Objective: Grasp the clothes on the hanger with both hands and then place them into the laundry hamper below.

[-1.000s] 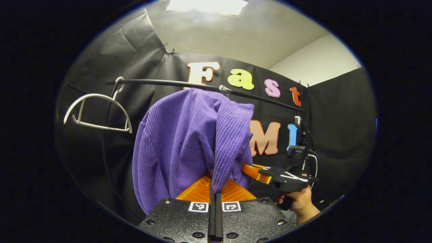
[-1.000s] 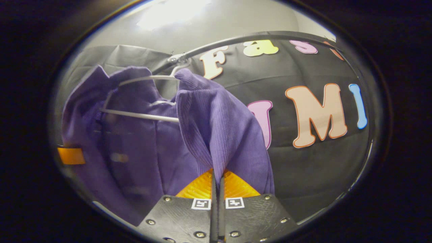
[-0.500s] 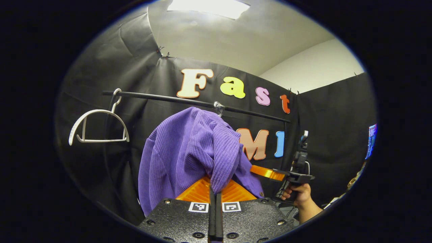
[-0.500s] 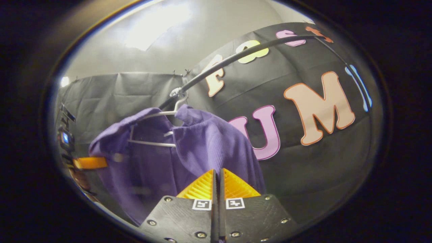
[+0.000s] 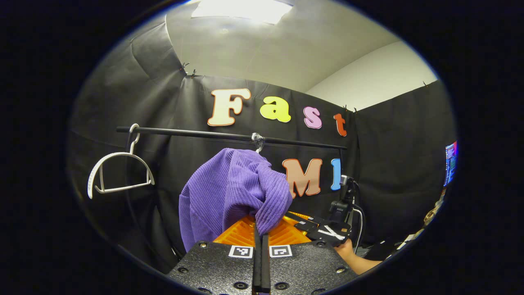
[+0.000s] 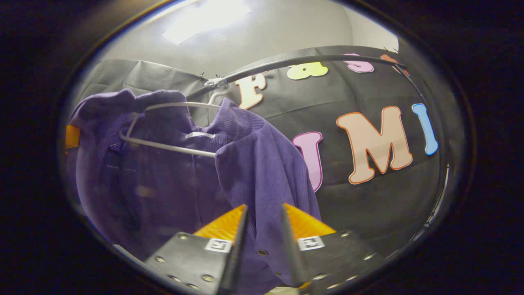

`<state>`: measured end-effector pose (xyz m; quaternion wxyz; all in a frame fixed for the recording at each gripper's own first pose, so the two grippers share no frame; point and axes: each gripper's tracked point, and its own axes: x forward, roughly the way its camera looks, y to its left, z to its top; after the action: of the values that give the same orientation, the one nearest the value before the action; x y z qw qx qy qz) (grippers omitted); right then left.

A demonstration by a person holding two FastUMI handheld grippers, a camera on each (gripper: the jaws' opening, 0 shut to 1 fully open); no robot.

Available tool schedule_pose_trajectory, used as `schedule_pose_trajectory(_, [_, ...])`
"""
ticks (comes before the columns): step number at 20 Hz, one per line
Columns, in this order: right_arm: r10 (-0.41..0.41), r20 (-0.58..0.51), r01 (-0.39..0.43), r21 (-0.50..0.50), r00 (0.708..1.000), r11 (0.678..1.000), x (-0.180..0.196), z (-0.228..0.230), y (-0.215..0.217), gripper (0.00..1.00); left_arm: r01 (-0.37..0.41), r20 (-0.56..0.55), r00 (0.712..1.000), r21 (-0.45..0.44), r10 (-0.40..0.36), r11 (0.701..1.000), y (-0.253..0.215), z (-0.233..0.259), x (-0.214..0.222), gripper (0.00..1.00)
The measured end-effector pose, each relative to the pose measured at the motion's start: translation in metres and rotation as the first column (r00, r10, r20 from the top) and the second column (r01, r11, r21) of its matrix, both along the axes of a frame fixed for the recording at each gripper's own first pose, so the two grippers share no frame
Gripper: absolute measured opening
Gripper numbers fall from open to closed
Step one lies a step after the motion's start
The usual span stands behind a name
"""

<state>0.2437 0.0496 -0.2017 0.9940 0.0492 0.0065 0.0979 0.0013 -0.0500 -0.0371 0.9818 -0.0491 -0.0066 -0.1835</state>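
A purple ribbed garment [image 5: 229,188] hangs on a white hanger [image 6: 172,141] from the black rail [image 5: 184,132]. My left gripper [image 5: 260,220] is shut on a bunched fold at the garment's right side. In the right gripper view the garment [image 6: 262,172] drapes down over the hanger, and its front edge falls between the spread fingers of my right gripper [image 6: 264,207], which is open. In the left gripper view the right gripper [image 5: 325,231] sits low on the right, held by a hand [image 5: 348,250]. The left gripper [image 6: 73,136] shows at the garment's far left edge.
An empty white hanger [image 5: 118,172] hangs at the rail's left end. The rail [image 6: 294,62] arcs across the top of the right gripper view. Black cloth walls close in behind and to the right. A lit screen [image 5: 450,162] glows at the far right.
My right gripper has gone from shut to open, with the garment's edge now between its fingers. The left gripper stays shut on the fold and has drawn back from the rail.
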Motion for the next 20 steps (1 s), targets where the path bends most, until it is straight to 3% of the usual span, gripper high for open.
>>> schedule_pose_trajectory(2, [-0.029, 0.010, 0.029, -0.001, 1.000, 1.000, 0.003, 0.000, 0.014, 0.85, -0.005, 0.000, 1.000, -0.008, 0.005, 1.000, 0.005, 0.002, -0.003, 0.02])
schedule_pose_trajectory(3, [-0.058, 0.023, 0.058, -0.002, 0.998, 0.998, 0.007, 0.001, 0.016, 0.82, -0.005, 0.003, 1.000, -0.013, 0.005, 1.000, 0.007, 0.005, -0.004, 0.02])
schedule_pose_trajectory(4, [-0.112, 0.037, 0.112, -0.010, 0.993, 0.994, 0.011, 0.003, 0.014, 0.86, -0.003, 0.002, 1.000, -0.018, 0.003, 1.000, 0.009, 0.005, -0.006, 0.02])
schedule_pose_trajectory(6, [-0.222, 0.075, 0.224, -0.029, 0.972, 0.974, 0.017, 0.013, 0.009, 1.00, 0.003, 0.001, 1.000, -0.031, -0.003, 1.000, 0.015, 0.007, -0.009, 0.00])
schedule_pose_trajectory(8, [-0.352, 0.114, 0.363, -0.098, 0.929, 0.927, 0.024, 0.019, -0.012, 0.96, 0.000, -0.001, 1.000, -0.031, 0.000, 1.000, 0.025, 0.009, -0.010, 0.00])
schedule_pose_trajectory(11, [-0.454, 0.159, 0.473, -0.109, 0.877, 0.875, 0.022, 0.042, -0.052, 0.97, -0.008, -0.010, 1.000, -0.022, 0.007, 1.000, 0.040, 0.011, -0.008, 0.00])
schedule_pose_trajectory(12, [-0.492, 0.155, 0.508, -0.084, 0.857, 0.857, 0.022, 0.049, -0.072, 0.74, -0.013, -0.007, 1.000, -0.015, 0.012, 1.000, 0.044, 0.012, -0.008, 0.00])
schedule_pose_trajectory(13, [-0.491, 0.149, 0.502, -0.049, 0.858, 0.863, 0.026, 0.056, -0.075, 0.52, -0.017, 0.000, 1.000, -0.011, 0.017, 1.000, 0.048, 0.015, -0.007, 0.00])
schedule_pose_trajectory(15, [-0.457, 0.084, 0.458, 0.009, 0.886, 0.889, 0.049, 0.055, -0.073, 0.06, -0.018, 0.014, 1.000, 0.002, 0.018, 1.000, 0.050, 0.019, -0.006, 0.00])
schedule_pose_trajectory(16, [-0.406, 0.029, 0.406, 0.027, 0.913, 0.914, 0.061, 0.046, -0.067, 0.05, -0.021, 0.021, 1.000, 0.005, 0.021, 1.000, 0.052, 0.022, -0.004, 0.00])
schedule_pose_trajectory(17, [-0.340, -0.016, 0.340, 0.029, 0.940, 0.940, 0.073, 0.040, -0.062, 0.14, -0.024, 0.030, 0.999, 0.010, 0.024, 1.000, 0.053, 0.026, -0.003, 0.00])
schedule_pose_trajectory(18, [-0.327, -0.033, 0.328, 0.034, 0.944, 0.944, 0.074, 0.043, -0.065, 0.15, -0.033, 0.040, 0.999, 0.015, 0.033, 0.999, 0.056, 0.029, -0.002, 0.00])
schedule_pose_trajectory(19, [-0.313, -0.049, 0.315, 0.060, 0.949, 0.947, 0.081, 0.041, -0.074, 0.00, -0.045, 0.055, 0.998, 0.022, 0.044, 0.999, 0.059, 0.033, -0.001, 0.00])
schedule_pose_trajectory(20, [-0.273, -0.072, 0.278, 0.082, 0.959, 0.957, 0.089, 0.039, -0.073, 0.05, -0.064, 0.071, 0.996, 0.034, 0.061, 0.997, 0.066, 0.037, -0.001, 0.00])
